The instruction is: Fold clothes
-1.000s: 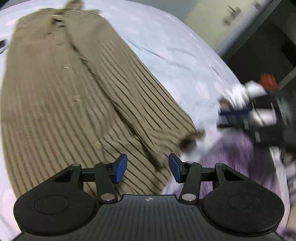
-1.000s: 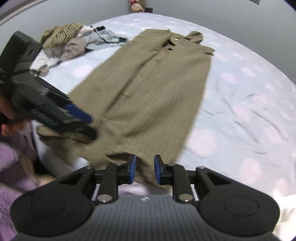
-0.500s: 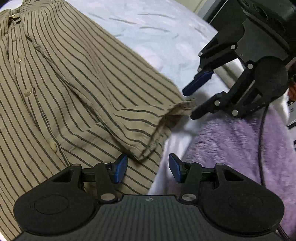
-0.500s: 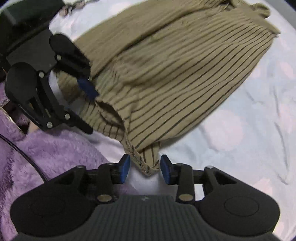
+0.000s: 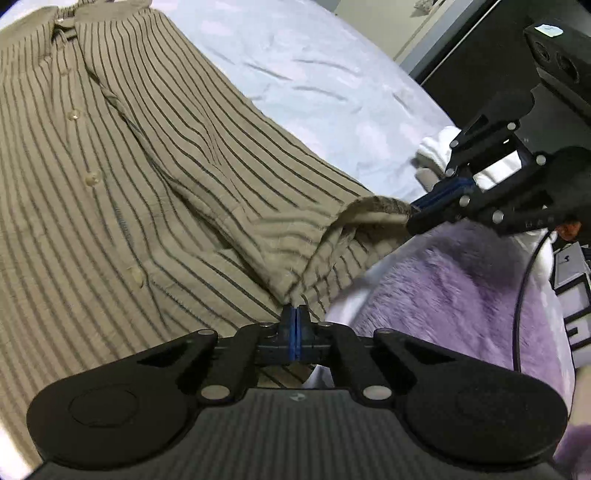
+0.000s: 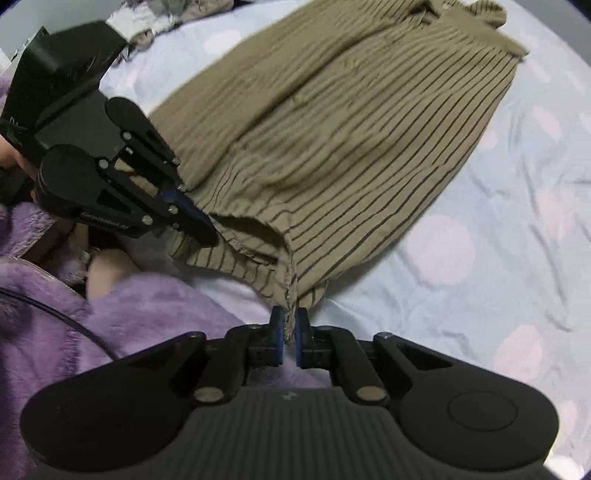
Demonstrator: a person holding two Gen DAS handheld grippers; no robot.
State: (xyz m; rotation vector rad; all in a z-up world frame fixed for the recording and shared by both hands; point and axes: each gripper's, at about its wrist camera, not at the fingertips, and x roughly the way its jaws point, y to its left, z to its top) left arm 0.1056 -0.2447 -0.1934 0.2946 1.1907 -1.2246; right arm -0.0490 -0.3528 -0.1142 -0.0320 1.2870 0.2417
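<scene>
A tan shirt with dark stripes and a buttoned front lies flat on the bed, collar at the far end. My left gripper has its jaws closing tight on the shirt's near hem, blue pads pinching the cloth. In the same view my right gripper clamps the hem's corner further right, and the edge sags between the two. In the right wrist view the shirt stretches away, my right gripper is closing on the hem corner, and the left gripper holds the hem at left.
A pale blue bed sheet with faint pink dots spreads around the shirt. A person's purple fleece garment fills the near side. A pile of other clothes lies at the far left. Dark furniture stands beyond the bed.
Both grippers came down to the shirt's near hem and went from open to shut on it. The hem now lifts off the bed between them.
</scene>
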